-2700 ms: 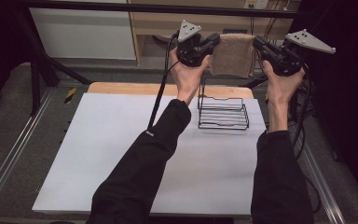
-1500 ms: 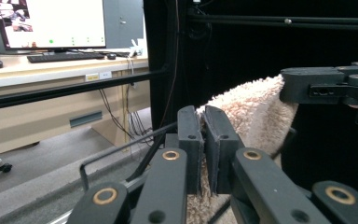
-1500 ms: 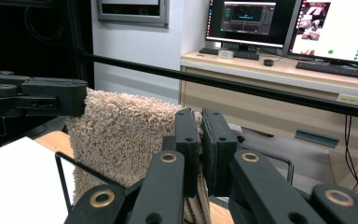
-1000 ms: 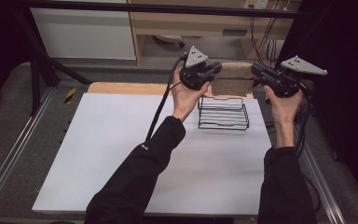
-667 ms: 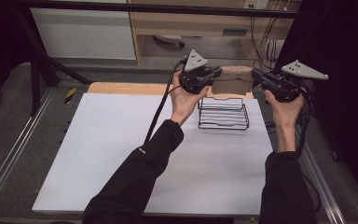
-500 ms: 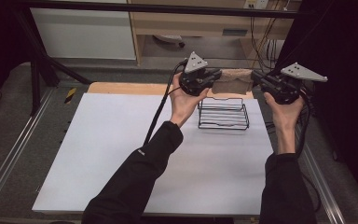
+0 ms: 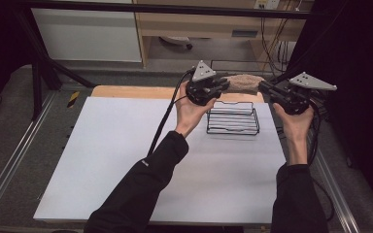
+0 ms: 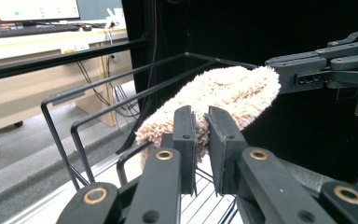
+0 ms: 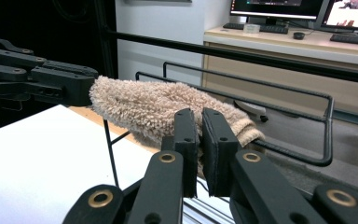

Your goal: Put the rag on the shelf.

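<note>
Left gripper (image 8: pixel 200 140): jaws have just been opening slightly, fluffy cloth (image 7: pixel 243 82) pinched.
Right gripper (image 9: pixel 199 142): clamped on other end.
Wire basket (image 7: pixel 233 118): below.

left claw (image 7: pixel 222 85), beige cloth (image 7: pixel 244 82), right claw (image 7: pixel 266 88), wire rack (image 7: pixel 233 120)

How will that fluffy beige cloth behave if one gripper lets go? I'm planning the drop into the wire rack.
The cloth looks soft and floppy: it sags between the left gripper and right gripper, so a freed end would probably droop. Its fuzzy pile likely resists slipping. It seems light.
</note>
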A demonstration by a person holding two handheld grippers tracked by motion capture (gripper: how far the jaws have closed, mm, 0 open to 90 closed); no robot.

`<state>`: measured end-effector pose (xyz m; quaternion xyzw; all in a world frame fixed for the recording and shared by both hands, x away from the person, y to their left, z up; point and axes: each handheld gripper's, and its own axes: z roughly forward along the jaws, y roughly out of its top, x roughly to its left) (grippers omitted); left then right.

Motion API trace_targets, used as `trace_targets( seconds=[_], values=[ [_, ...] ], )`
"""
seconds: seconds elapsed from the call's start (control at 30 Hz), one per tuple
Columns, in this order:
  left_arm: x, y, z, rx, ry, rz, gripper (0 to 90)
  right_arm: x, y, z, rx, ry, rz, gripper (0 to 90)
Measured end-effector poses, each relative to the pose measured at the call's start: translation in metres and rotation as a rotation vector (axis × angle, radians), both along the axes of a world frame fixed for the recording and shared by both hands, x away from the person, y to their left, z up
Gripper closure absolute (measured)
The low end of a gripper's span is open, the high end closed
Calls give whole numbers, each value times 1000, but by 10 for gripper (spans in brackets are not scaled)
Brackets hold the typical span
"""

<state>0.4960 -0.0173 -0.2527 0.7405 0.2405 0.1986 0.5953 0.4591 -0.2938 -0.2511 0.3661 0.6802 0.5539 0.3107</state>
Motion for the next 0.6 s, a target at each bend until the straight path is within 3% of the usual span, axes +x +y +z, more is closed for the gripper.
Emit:
trace_targets(
  seconds=[0.13,0.37,0.5,0.6],
  values=[
    [-2,2,3,10,2,-8,794,0,0,-1,-7,3,3,853],
    [2,10,21,-19,16,-4,760,0,-1,-4,-13,5,8,853],
    [5,9,32,-35,22,2,784,0,-2,-5,-25,7,11,852],
    [8,5,33,-16,53,-11,831,-1,-2,-7,-27,6,15,852]
  ],
)
